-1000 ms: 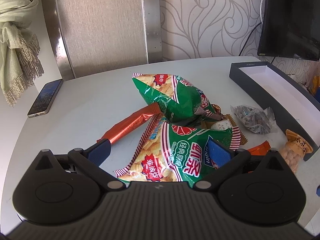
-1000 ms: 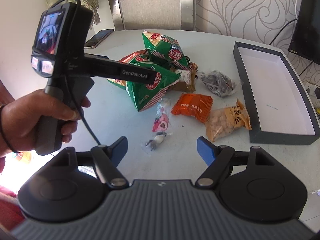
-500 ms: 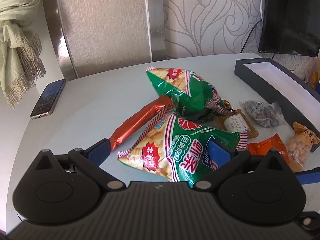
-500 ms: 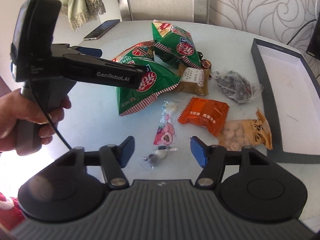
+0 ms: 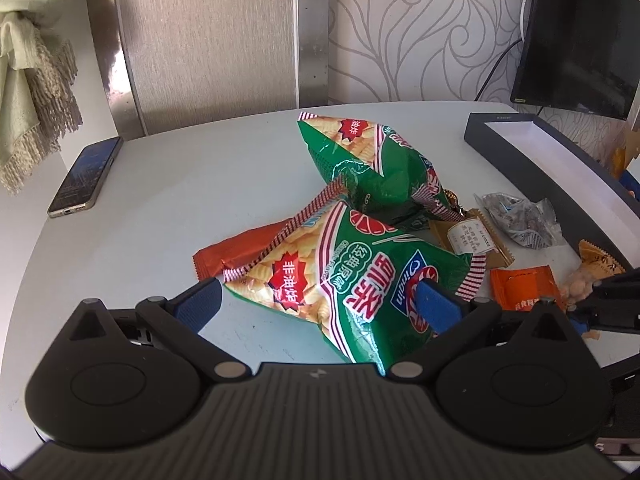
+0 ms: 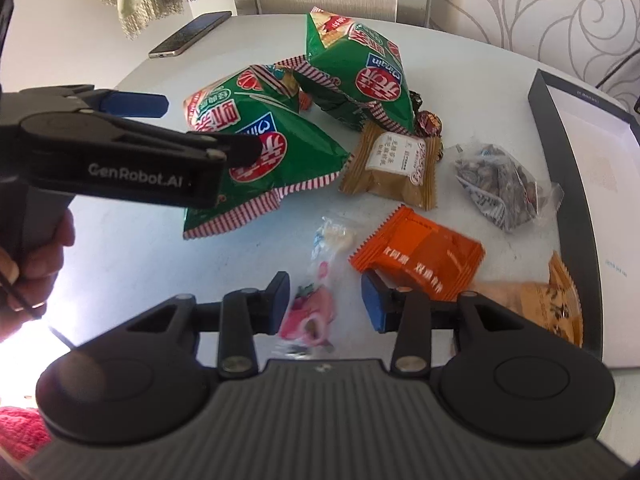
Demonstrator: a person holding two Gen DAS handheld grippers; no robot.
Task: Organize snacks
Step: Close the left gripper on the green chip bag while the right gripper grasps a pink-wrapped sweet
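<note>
My right gripper point(image 6: 326, 304) is low over the white table, and its jaws are closing. A small pink candy packet point(image 6: 310, 312) lies between the blue pads, which do not press on it. My left gripper point(image 5: 316, 304) stands open, with the near green chip bag point(image 5: 352, 276) lying between its wide fingers. A second green chip bag point(image 5: 372, 168) leans behind it. An orange packet point(image 6: 420, 260), a brown packet point(image 6: 394, 170), a clear seed packet point(image 6: 502, 188) and a peanut packet point(image 6: 556, 304) lie to the right.
A dark box point(image 6: 576, 208) with a white inside lies open along the table's right edge. A phone point(image 5: 86, 178) rests at the far left, near a chair back point(image 5: 208, 40). A long red-orange packet point(image 5: 236, 252) sticks out from under the near green bag.
My right gripper has dropped and moved forward until the pink candy packet sits between its fingers, and its jaws have narrowed. The left gripper has hardly moved and is as wide as before.
</note>
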